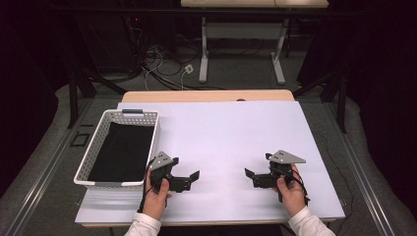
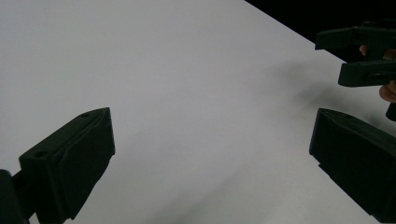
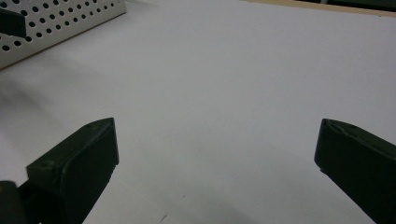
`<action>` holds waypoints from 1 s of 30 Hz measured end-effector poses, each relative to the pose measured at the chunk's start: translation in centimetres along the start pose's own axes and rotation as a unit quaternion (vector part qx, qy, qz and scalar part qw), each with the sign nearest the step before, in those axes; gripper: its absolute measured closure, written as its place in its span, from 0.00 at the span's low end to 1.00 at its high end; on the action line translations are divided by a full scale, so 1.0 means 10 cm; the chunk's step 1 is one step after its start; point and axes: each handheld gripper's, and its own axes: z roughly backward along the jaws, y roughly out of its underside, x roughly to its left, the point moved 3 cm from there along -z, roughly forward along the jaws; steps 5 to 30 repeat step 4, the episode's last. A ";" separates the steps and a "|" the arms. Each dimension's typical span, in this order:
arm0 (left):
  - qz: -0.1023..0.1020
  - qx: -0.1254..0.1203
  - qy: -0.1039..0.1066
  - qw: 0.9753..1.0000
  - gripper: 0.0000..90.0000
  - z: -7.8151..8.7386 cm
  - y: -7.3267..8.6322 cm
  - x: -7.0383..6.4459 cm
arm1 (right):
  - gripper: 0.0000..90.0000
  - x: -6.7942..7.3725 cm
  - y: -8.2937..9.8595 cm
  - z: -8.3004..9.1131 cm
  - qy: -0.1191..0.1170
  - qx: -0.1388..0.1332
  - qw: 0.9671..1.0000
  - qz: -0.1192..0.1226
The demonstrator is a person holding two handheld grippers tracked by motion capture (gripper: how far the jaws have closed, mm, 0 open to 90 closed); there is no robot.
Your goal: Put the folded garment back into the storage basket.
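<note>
Two hand-held black two-jaw grippers, each topped by a grey three-cornered plate.

The left gripper and right gripper are matt black, with blocky wedge-shaped jaws (small round holes show near the tips in the gripper views). Each grey plate carries a few dark dots. A thin black cable trails from each. The person wears white long sleeves with cuffs at the wrists.

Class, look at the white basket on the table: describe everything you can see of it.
The white basket is a rectangular tray that looks like plastic, its walls pierced with rows of round holes. A grey handle sits on its far rim. Its inside looks black; whether that is a liner or cloth cannot be told. It stands upright at the left edge of the white tabletop, long side running away from the person. The left gripper is near its right front corner, apart from it.
</note>
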 end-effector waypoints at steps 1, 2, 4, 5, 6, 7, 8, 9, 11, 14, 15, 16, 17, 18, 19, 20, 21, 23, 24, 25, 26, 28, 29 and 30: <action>-0.001 0.002 0.000 1.000 0.00 -0.01 0.00 0.00 | 0.00 0.00 0.00 0.01 0.000 0.002 1.000 0.000; -0.002 0.003 0.001 1.000 0.00 -0.01 0.01 -0.01 | 0.00 0.00 0.00 0.01 -0.001 0.001 1.000 0.000; -0.003 0.006 0.001 1.000 0.00 -0.03 0.01 -0.01 | 0.00 -0.01 0.00 0.00 -0.001 0.002 1.000 -0.001; -0.003 0.006 0.001 1.000 0.00 -0.03 0.01 -0.01 | 0.00 -0.01 0.00 0.00 -0.001 0.002 1.000 -0.001; -0.003 0.006 0.001 1.000 0.00 -0.03 0.01 -0.01 | 0.00 -0.01 0.00 0.00 -0.001 0.002 1.000 -0.001; -0.003 0.006 0.001 1.000 0.00 -0.03 0.01 -0.01 | 0.00 -0.01 0.00 0.00 -0.001 0.002 1.000 -0.001; -0.003 0.006 0.001 1.000 0.00 -0.03 0.01 -0.01 | 0.00 -0.01 0.00 0.00 -0.001 0.002 1.000 -0.001; -0.003 0.006 0.001 1.000 0.00 -0.03 0.01 -0.01 | 0.00 -0.01 0.00 0.00 -0.001 0.002 1.000 -0.001; -0.003 0.006 0.001 1.000 0.00 -0.03 0.01 -0.01 | 0.00 -0.01 0.00 0.00 -0.001 0.002 1.000 -0.001; -0.003 0.006 0.001 1.000 0.00 -0.03 0.01 -0.01 | 0.00 -0.01 0.00 0.00 -0.001 0.002 1.000 -0.001; -0.003 0.006 0.001 1.000 0.00 -0.03 0.01 -0.01 | 0.00 -0.01 0.00 0.00 -0.001 0.002 1.000 -0.001; -0.003 0.006 0.001 1.000 0.00 -0.03 0.01 -0.01 | 0.00 -0.01 0.00 0.00 -0.001 0.002 1.000 -0.001; -0.003 0.006 0.001 1.000 0.00 -0.03 0.01 -0.01 | 0.00 -0.01 0.00 0.00 -0.001 0.002 1.000 -0.001; -0.003 0.006 0.001 1.000 0.00 -0.03 0.01 -0.01 | 0.00 -0.01 0.00 0.00 -0.001 0.002 1.000 -0.001; -0.003 0.006 0.001 1.000 0.00 -0.03 0.01 -0.01 | 0.00 -0.01 0.00 0.00 -0.001 0.002 1.000 -0.001; -0.003 0.006 0.001 1.000 0.00 -0.03 0.01 -0.01 | 0.00 -0.01 0.00 0.00 -0.001 0.002 1.000 -0.001; -0.003 0.006 0.001 1.000 0.00 -0.03 0.01 -0.01 | 0.00 -0.01 0.00 0.00 -0.001 0.002 1.000 -0.001; -0.003 0.006 0.001 1.000 0.00 -0.03 0.01 -0.01 | 0.00 -0.01 0.00 0.00 -0.001 0.002 1.000 -0.001; -0.003 0.006 0.001 1.000 0.00 -0.03 0.01 -0.01 | 0.00 -0.01 0.00 0.00 -0.001 0.002 1.000 -0.001; -0.003 0.006 0.001 1.000 0.00 -0.03 0.01 -0.01 | 0.00 -0.01 0.00 0.00 -0.001 0.002 1.000 -0.001; -0.003 0.006 0.001 1.000 0.00 -0.03 0.01 -0.01 | 0.00 -0.01 0.00 0.00 -0.001 0.002 1.000 -0.001; -0.003 0.006 0.001 1.000 0.00 -0.03 0.01 -0.01 | 0.00 -0.01 0.00 0.00 -0.001 0.002 1.000 -0.001; -0.003 0.006 0.001 1.000 0.00 -0.03 0.01 -0.01 | 0.00 -0.01 0.00 0.00 -0.001 0.002 1.000 -0.001; -0.003 0.006 0.001 1.000 0.00 -0.03 0.01 -0.01 | 0.00 -0.01 0.00 0.00 -0.001 0.002 1.000 -0.001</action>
